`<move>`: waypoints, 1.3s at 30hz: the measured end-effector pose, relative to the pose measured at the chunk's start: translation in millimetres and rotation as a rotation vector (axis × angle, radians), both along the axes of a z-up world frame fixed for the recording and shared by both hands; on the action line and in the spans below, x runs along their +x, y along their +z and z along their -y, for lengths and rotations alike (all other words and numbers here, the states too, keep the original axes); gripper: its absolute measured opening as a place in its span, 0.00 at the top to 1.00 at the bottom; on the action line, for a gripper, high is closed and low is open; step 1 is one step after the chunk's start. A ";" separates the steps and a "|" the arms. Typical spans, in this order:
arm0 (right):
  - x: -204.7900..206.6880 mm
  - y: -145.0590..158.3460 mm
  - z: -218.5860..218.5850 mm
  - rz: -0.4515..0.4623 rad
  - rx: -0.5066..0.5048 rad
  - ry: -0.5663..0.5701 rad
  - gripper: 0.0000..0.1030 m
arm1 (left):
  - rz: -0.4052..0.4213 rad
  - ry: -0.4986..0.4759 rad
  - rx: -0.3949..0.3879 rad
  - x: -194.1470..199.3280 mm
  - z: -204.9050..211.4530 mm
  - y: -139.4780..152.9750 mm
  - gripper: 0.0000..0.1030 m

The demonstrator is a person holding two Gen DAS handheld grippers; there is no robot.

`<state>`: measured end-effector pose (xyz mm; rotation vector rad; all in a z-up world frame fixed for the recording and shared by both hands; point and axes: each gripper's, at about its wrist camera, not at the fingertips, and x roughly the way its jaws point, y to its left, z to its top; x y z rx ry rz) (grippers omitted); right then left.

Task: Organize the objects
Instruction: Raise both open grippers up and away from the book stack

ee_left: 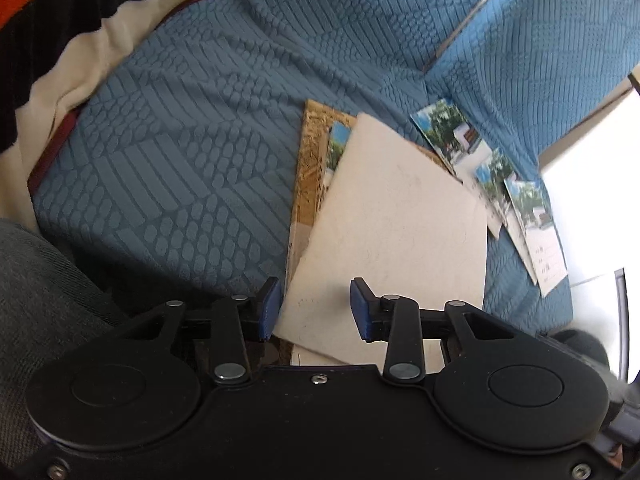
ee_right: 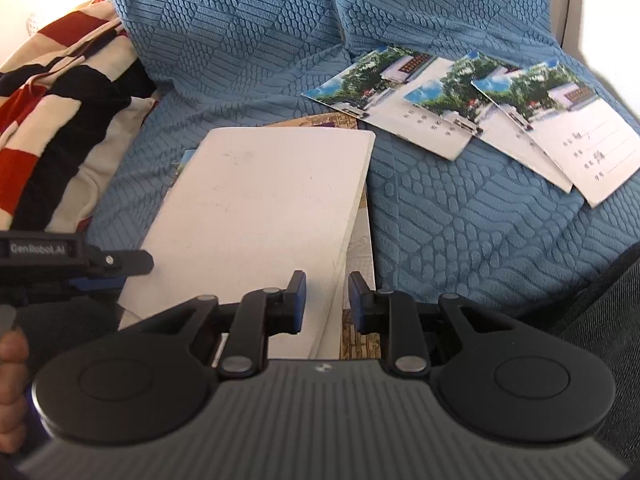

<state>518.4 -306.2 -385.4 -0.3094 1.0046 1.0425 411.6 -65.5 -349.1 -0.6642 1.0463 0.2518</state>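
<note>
Left gripper [ee_left: 314,306] is seen with jaws apart, blue pads not pressing anything; a corner of the white booklet [ee_left: 394,224] lies below and between them, nothing clamped. In the right wrist view the left gripper [ee_right: 96,272] is seen side-on at the left edge, over the near left corner of the white booklet [ee_right: 260,208]; contact cannot be told.

Right gripper [ee_right: 326,300] is seen with jaws a little apart. The right edge of the white booklet runs through the gap between the pads, but the pads are not pressed on it as far as can be told. A hand [ee_right: 10,392] is partly seen at the lower left edge.

The white booklet is laid just ahead of both grippers, tilted, on top of a brown patterned book [ee_left: 310,160] whose edge shows to the left of it in the left view and to the right of it, beside the right finger, in the right view [ee_right: 362,240]. A strip of a photo-cover booklet [ee_left: 336,146] is seen sandwiched between the two.

Three photo-cover booklets [ee_right: 404,92] are fanned out, overlapping, ahead and to the right of the right gripper, apart from the stack; also seen ahead-right of the left gripper [ee_left: 504,176].

Everything is laid on a blue textured sofa cover [ee_right: 460,220]. A striped blanket [ee_right: 56,120] in red, black and cream is bunched ahead-left of both grippers.
</note>
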 end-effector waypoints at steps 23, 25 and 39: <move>5.7 0.1 1.2 -0.002 -0.001 0.002 0.71 | 0.016 -0.119 0.063 -19.5 31.3 22.2 0.78; 7.0 2.4 2.6 -0.009 -0.001 -0.006 0.71 | 0.019 -0.109 0.061 -19.7 29.8 24.6 0.76; 14.2 82.9 41.2 0.049 0.142 -0.038 0.71 | 0.107 -0.119 0.127 -16.7 47.6 90.6 0.74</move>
